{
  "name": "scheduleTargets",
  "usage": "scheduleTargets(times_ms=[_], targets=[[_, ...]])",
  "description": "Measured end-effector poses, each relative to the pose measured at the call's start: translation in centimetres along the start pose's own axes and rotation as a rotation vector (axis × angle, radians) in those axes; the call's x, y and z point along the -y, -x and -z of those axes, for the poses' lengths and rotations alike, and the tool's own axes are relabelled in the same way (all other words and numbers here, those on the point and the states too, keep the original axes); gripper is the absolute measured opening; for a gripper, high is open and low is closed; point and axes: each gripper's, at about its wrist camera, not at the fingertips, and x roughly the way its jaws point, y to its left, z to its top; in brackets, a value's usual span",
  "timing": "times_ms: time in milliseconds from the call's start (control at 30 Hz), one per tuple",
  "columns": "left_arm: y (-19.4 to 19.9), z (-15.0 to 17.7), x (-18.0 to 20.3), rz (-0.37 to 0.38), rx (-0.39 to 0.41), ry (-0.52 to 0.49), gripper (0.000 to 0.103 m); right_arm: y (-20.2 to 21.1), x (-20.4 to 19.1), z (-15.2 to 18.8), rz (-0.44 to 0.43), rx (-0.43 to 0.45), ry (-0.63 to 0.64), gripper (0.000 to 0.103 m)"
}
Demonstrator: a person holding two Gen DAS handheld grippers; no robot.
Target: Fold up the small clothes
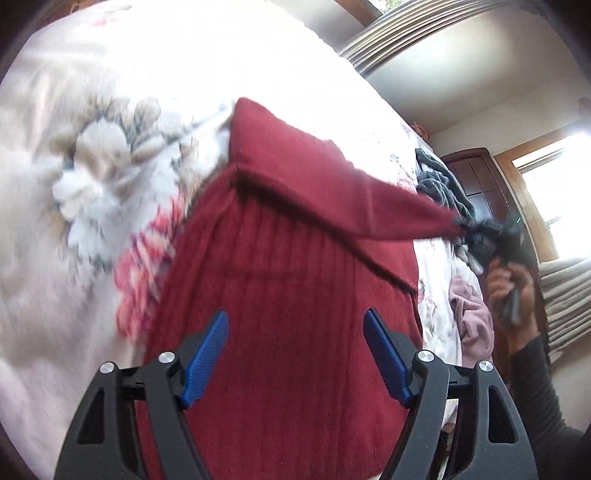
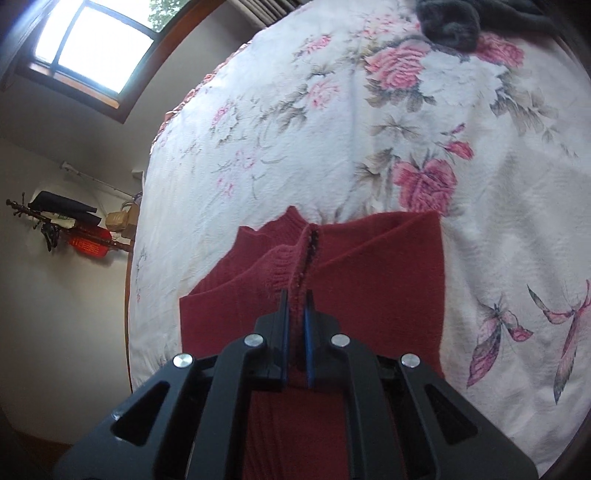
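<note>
A dark red knitted sweater [image 1: 280,295] lies on a floral bedspread [image 1: 110,184]. My left gripper [image 1: 295,325] hovers just above its ribbed body, open, with nothing between the blue pads. One part of the sweater is stretched out to the right, pinched at its tip by my right gripper [image 1: 476,230], held by a hand. In the right wrist view the right gripper [image 2: 296,295] is shut on a ribbed edge of the red sweater [image 2: 369,280], which is lifted off the flat part below.
A dark grey garment [image 1: 439,181] [image 2: 450,26] and a pink garment [image 1: 472,317] lie near the bed's right edge. The floral bedspread [image 2: 406,140] stretches beyond the sweater. A window [image 2: 92,48] and wall hooks with hanging items [image 2: 70,225] are off the bed.
</note>
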Motion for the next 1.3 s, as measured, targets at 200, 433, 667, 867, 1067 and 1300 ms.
scheduleTargets(times_ms=[200,433,667,867,1067,1300], targets=[[-0.9,-4.0,0.7,-0.010,0.024,-0.044,0.076,-2.5,5.3,0.7,0.008,-0.041,-0.072,0.005],[-3.8,-10.5,2.1,-0.036,0.022,-0.117,0.076,-5.4,9.1,1.4,0.013,-0.088,-0.074,0.011],[-8.5,-18.6,1.7,0.087,-0.051,-0.046,0.076,-2.1,8.6,0.2,-0.157,0.012,-0.076,0.011],[-16.8,-19.3,-2.9,-0.036,-0.209,0.063,0.072,-7.8,10.5,1.2,-0.082,-0.100,-0.084,0.000],[-13.7,-18.4,-1.2,0.053,-0.189,-0.024,0.060,-5.6,9.3,2.1,-0.195,-0.078,-0.068,0.008],[-14.7,-14.8,-2.4,0.035,-0.263,-0.027,0.046,-8.7,9.9,4.8,-0.142,-0.137,-0.067,0.000]])
